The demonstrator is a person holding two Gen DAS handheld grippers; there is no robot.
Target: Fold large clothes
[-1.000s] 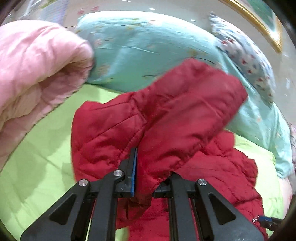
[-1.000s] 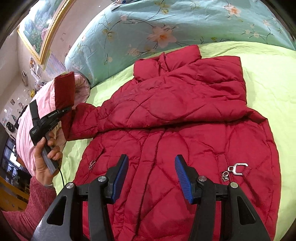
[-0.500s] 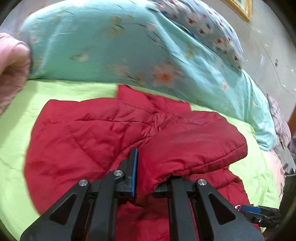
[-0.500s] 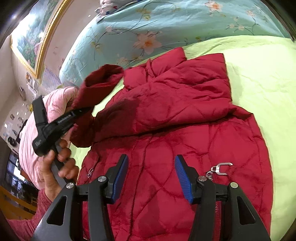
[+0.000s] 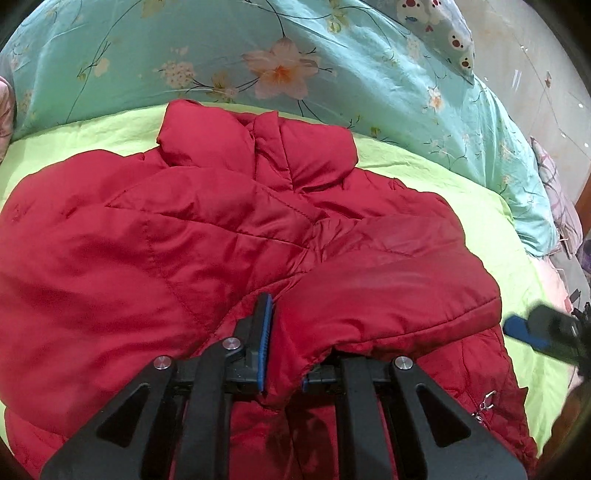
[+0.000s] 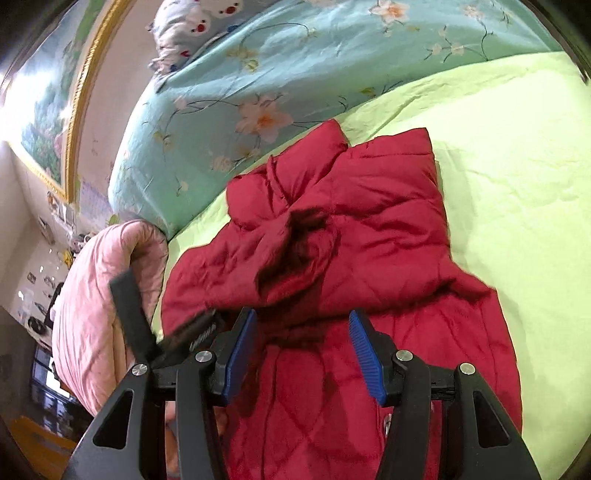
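A red quilted puffer jacket (image 5: 155, 243) lies collar-up on a lime green bed sheet (image 5: 424, 162). My left gripper (image 5: 282, 354) is shut on the cuff end of the jacket's sleeve (image 5: 388, 295) and holds it across the jacket's chest. In the right wrist view the jacket (image 6: 388, 236) lies spread, with the folded-over sleeve (image 6: 295, 251) draped on its middle. My right gripper (image 6: 303, 350) is open and empty, hovering over the jacket's lower front. Its blue pad also shows at the right edge of the left wrist view (image 5: 524, 332).
A teal floral duvet (image 5: 258, 62) is heaped behind the jacket's collar, with a cartoon pillow (image 6: 199, 26) on it. A pink quilt (image 6: 99, 306) sits at the bed's left. A framed picture (image 6: 48, 92) hangs on the wall.
My left gripper has carried the sleeve from the jacket's left side over onto its chest and lowered it. My right gripper has moved in closer over the jacket's lower front, still open.
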